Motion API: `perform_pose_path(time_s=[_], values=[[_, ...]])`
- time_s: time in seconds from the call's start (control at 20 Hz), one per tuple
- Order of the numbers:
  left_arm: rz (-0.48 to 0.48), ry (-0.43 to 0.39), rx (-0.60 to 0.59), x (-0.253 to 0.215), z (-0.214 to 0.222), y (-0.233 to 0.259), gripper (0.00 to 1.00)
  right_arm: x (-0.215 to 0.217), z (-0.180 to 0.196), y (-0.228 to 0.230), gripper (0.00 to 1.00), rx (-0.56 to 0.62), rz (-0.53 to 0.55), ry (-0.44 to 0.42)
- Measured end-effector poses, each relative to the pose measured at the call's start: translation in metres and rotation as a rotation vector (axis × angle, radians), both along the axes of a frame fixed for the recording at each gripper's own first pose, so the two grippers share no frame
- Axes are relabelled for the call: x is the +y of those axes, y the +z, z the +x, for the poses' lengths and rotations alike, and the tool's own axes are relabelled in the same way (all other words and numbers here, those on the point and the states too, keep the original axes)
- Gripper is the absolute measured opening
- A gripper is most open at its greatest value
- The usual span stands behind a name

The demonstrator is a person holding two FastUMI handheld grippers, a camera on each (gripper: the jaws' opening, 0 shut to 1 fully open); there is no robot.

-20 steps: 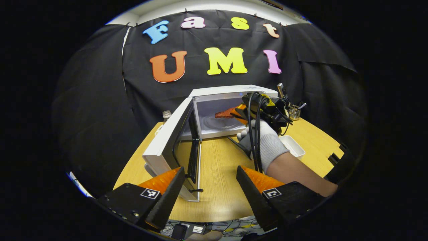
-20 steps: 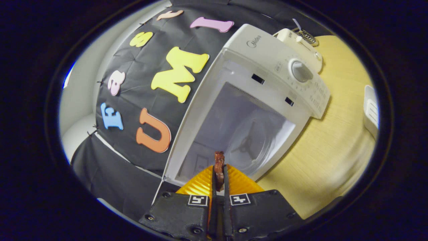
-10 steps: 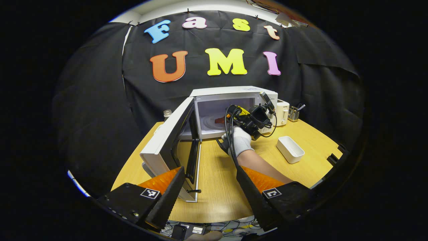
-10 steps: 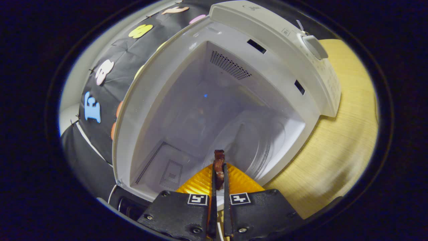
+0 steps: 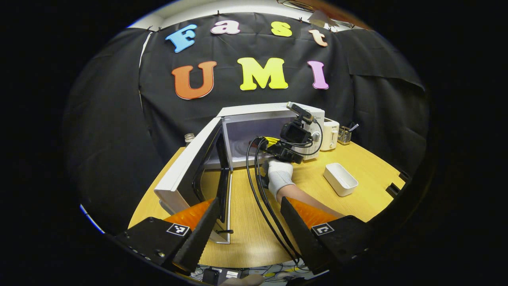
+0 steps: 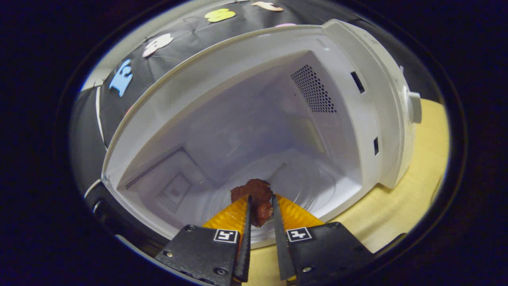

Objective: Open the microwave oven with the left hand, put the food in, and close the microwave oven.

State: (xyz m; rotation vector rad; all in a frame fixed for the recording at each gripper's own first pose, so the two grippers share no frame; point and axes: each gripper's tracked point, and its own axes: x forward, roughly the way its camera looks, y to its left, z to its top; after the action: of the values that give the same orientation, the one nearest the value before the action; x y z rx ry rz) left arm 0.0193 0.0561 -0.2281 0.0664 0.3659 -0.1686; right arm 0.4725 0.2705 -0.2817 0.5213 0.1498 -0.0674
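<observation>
Microwave oven [image 5: 274, 131] stands open, door [image 5: 190, 167] swung wide ahead of the left claw [image 5: 246, 222], whose fingers are spread and hold nothing. Food [image 6: 256, 196] — a dark reddish piece — sits between the right claw [image 6: 260, 216] fingers, inside the cavity just above the glass turntable [image 6: 301, 186]; fingers look slightly parted, so whether they grip it I cannot tell. Step: placing. Next — release fully, withdraw, then shut the door.

White microwave [image 5: 274, 109], reddish-brown food [image 6: 256, 198], pale wood-grain table [image 5: 254, 222] — white tray [image 5: 340, 179], white glove [image 5: 279, 177].
</observation>
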Motion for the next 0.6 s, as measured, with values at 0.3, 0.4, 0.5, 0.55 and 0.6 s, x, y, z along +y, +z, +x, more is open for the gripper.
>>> perform_pose_path(time_s=[0.3,0.4,0.5,0.55,0.6], values=[[-0.021,0.014,0.005,-0.002,0.005,0.005,0.95,-0.013,-0.013,0.007,0.70,-0.024,-0.096,-0.003],[-0.018,0.019,0.000,-0.003,0.004,0.008,0.95,-0.013,-0.022,0.014,0.88,-0.015,-0.111,0.013],[-0.033,0.023,-0.003,-0.005,0.003,0.018,0.95,-0.009,-0.042,0.021,0.93,-0.003,-0.185,0.038],[-0.042,0.021,-0.017,-0.008,0.004,0.029,0.96,-0.010,-0.054,0.028,0.96,-0.001,-0.208,0.043],[-0.047,0.022,-0.029,-0.010,0.004,0.038,0.95,-0.011,-0.066,0.037,0.98,-0.004,-0.222,0.050]])
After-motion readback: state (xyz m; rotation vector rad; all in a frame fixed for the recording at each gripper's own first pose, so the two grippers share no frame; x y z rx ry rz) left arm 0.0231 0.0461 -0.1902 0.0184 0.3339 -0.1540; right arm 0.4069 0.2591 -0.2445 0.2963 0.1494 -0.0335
